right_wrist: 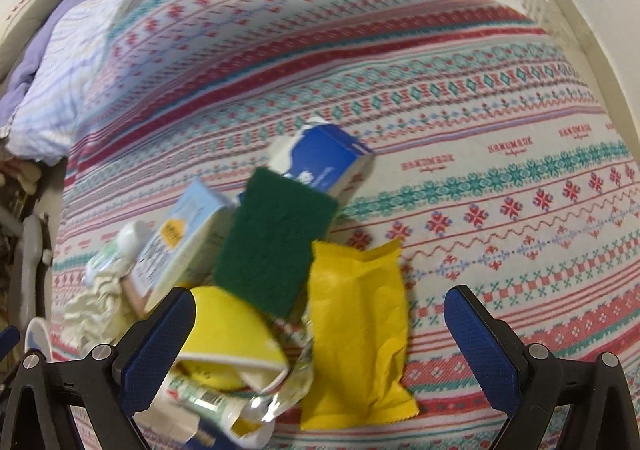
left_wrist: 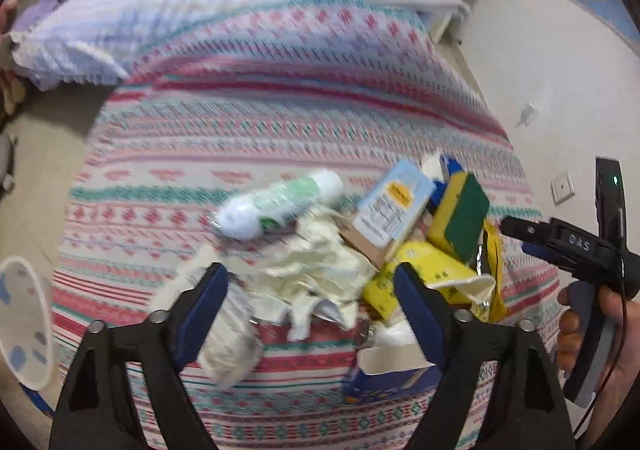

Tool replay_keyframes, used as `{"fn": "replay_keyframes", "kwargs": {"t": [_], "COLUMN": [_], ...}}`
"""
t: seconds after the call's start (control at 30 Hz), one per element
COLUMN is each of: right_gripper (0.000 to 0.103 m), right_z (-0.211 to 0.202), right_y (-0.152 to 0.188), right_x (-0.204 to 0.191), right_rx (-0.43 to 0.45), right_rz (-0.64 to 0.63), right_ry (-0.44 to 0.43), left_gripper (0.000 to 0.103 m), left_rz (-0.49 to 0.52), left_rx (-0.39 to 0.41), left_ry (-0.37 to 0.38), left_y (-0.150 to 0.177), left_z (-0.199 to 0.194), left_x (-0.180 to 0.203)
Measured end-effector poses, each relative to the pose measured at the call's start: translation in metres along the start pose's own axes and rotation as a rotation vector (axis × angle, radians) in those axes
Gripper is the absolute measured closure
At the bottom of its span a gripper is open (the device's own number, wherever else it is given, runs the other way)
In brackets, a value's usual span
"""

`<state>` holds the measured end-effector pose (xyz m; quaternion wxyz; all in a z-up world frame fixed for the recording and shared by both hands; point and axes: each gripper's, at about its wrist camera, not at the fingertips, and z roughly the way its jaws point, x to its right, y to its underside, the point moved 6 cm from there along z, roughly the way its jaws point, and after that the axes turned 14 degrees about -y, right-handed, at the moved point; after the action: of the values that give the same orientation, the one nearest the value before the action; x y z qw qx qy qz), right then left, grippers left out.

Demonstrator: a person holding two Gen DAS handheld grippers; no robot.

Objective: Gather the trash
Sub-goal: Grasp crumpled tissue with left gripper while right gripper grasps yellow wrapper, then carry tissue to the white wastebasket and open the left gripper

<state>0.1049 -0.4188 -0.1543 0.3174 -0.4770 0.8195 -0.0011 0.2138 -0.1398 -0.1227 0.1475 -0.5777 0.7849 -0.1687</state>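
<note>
Two grippers over a bed spread with a red, pink and teal patterned blanket. Trash pile sits lower centre to lower right in the left wrist view, lower left in the right wrist view. Pile contents, left wrist view: white bottle with green label lying on its side at the upper left of the heap; crumpled pale paper below it; light blue carton tilted; yellow sponge with green scouring face leaning to its right; yellow packet beneath. Right wrist view: green sponge face centre, blue and white box behind it at upper centre, flat yellow wrapper lying on the blanket at lower centre. Left gripper jaws stand wide apart, straddling the crumpled paper and pressing on nothing. Right gripper jaws spread wide, the yellow wrapper between them, no pad on it. Person's hand on the right gripper's handle at the right edge of the left wrist view. Lilac-striped pillow at upper left. Motion blur throughout.
</note>
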Motion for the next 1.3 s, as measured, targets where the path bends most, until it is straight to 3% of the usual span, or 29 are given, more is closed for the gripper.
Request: {"fn": "replay_keyframes", "kwargs": {"t": [0.1, 0.17, 0.3, 0.33, 0.37, 0.4, 0.43, 0.53, 0.6, 0.63, 0.73, 0.77, 0.87, 0.93, 1.03, 1.17, 1.3], "right_gripper": [0.003, 0.006, 0.015, 0.027, 0.051, 0.060, 0.077, 0.082, 0.086, 0.087, 0.087, 0.087, 0.088, 0.088, 0.088, 0.088, 0.088], "right_z": [0.013, 0.020, 0.040, 0.044, 0.045, 0.044, 0.040, 0.019, 0.010, 0.006, 0.002, -0.001, -0.007, -0.006, -0.012, -0.022, -0.026], "right_y": [-0.002, -0.001, 0.013, 0.016, 0.019, 0.019, 0.017, 0.010, 0.008, 0.008, 0.009, 0.009, 0.009, 0.007, 0.004, 0.004, 0.006], "right_x": [0.009, 0.013, 0.012, 0.013, 0.015, 0.018, 0.020, 0.023, 0.025, 0.026, 0.027, 0.024, 0.020, 0.014, 0.003, -0.009, -0.017], "right_rx": [-0.021, -0.036, -0.141, -0.168, -0.188, -0.194, -0.185, -0.125, -0.104, -0.097, -0.084, -0.075, -0.050, -0.033, -0.004, 0.031, 0.036], "right_rz": [0.043, 0.054, 0.028, 0.008, 0.001, 0.011, 0.028, 0.029, 0.029, 0.028, 0.017, 0.010, 0.000, -0.002, -0.009, -0.034, -0.044], "right_ry": [-0.009, 0.011, 0.052, 0.075, 0.095, 0.094, 0.075, 0.073, 0.077, 0.077, 0.067, 0.062, 0.048, 0.039, 0.035, 0.029, 0.012], "left_gripper": [0.045, 0.103, 0.103, 0.103, 0.103, 0.103, 0.103, 0.103, 0.099, 0.089, 0.038, 0.032, 0.032, 0.035, 0.098, 0.099, 0.099], "left_rz": [0.056, 0.062, -0.017, -0.011, -0.012, -0.023, -0.033, -0.035, -0.048, -0.065, -0.108, -0.117, -0.107, -0.081, -0.047, -0.063, -0.112], "left_rx": [-0.022, -0.038, -0.026, -0.007, 0.003, 0.013, 0.014, 0.022, -0.025, -0.047, -0.070, -0.054, -0.027, -0.005, -0.060, -0.040, 0.001], "left_ry": [-0.029, -0.037, 0.086, 0.095, 0.100, 0.117, 0.128, 0.114, 0.111, 0.112, 0.100, 0.095, 0.108, 0.078, 0.064, 0.086, 0.168], "left_y": [0.007, 0.010, 0.008, 0.007, 0.006, 0.006, 0.006, 0.007, 0.009, 0.008, 0.008, 0.005, -0.005, -0.007, -0.001, -0.003, -0.007], "left_z": [0.015, 0.021, 0.007, 0.001, -0.003, -0.008, -0.011, -0.009, 0.003, 0.008, 0.019, 0.019, 0.020, 0.026, 0.041, 0.032, -0.001], "left_x": [0.015, 0.016, 0.007, 0.005, 0.003, -0.001, -0.005, -0.014, -0.017, -0.020, -0.025, -0.025, -0.017, -0.011, -0.004, -0.009, -0.028]}}
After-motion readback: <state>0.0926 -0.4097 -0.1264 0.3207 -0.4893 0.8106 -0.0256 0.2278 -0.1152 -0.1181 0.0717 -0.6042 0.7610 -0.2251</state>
